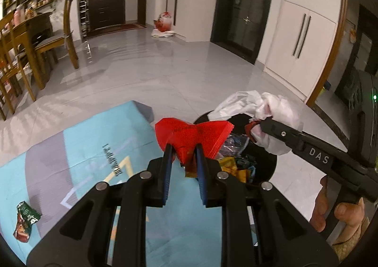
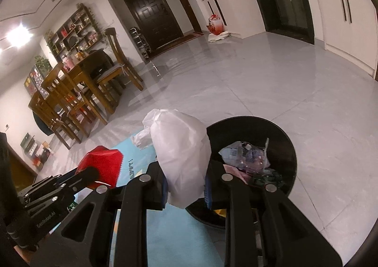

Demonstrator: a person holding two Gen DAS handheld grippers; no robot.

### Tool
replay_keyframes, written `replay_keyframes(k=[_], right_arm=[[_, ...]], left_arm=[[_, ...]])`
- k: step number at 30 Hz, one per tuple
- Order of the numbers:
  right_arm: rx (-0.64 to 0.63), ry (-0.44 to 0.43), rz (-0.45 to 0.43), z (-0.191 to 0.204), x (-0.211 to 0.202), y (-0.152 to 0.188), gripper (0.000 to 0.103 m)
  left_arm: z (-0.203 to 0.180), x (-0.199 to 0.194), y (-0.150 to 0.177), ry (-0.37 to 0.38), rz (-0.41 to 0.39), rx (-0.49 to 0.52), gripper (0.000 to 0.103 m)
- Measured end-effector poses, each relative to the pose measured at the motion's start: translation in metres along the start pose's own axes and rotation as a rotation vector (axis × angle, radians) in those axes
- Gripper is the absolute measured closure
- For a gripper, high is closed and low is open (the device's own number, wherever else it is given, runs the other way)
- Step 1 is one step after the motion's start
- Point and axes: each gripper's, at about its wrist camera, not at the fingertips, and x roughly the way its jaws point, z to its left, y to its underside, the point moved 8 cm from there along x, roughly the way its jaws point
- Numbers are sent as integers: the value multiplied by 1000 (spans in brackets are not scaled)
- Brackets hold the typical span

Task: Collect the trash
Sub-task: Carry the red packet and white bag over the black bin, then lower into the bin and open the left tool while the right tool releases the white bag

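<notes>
Now, in the left wrist view, the left gripper [image 1: 183, 160] pinches one red wrapper [image 1: 191, 137] at lower centre, just short of the black bin [image 1: 269, 163]; it should carry further over the rim before letting go. One green packet [image 1: 24, 221] lies on the mat [image 1: 70, 148], lower left.

Over in the right wrist view, the right gripper [image 2: 185, 190] clamps one white bag [image 2: 182, 151] at centre, beside the bin's rim. One bin, several pieces already inside.
</notes>
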Motion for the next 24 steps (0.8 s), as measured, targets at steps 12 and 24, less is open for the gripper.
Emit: replay_keyframes(k=[12, 24], right_arm=[[64, 73, 48, -35, 7, 6, 78], [101, 121, 100, -49, 21, 3, 78]], left_arm=[[-39, 44, 13, 58, 68, 25, 82], [-44, 76, 14, 84, 118, 11, 81]])
